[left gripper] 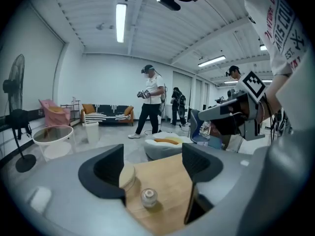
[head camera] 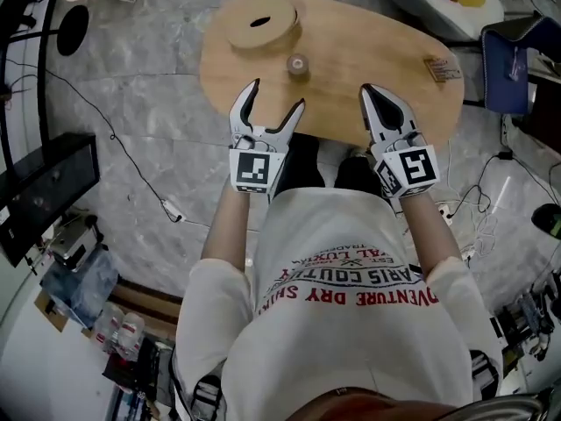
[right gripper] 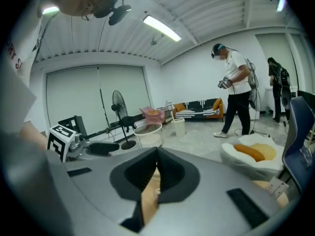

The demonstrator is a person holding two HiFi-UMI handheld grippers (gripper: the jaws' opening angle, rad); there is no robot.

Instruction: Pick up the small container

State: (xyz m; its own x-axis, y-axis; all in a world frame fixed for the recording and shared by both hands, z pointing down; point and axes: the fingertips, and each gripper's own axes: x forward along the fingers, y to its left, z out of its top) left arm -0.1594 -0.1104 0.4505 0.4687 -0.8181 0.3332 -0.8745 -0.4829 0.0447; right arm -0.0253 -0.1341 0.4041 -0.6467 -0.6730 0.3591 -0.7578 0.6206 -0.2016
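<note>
A small round container (head camera: 297,65) with a lid stands on the oval wooden table (head camera: 368,51), a short way ahead of my left gripper (head camera: 277,97). That gripper is open, its jaws spread wide with nothing between them. In the left gripper view the small container (left gripper: 148,197) sits on the wood ahead of the open jaws, nearer the left one. My right gripper (head camera: 379,95) hovers over the table's near edge to the right, its jaws shut together and empty. In the right gripper view the shut gripper (right gripper: 157,168) hides most of the table.
A wooden disc (head camera: 262,23) with a dark hole lies at the table's far left, just behind the container. A small label (head camera: 443,69) lies at the table's right end. Cables run over the marble floor (head camera: 140,130). A blue chair (head camera: 508,55) stands right, a black box (head camera: 44,191) left.
</note>
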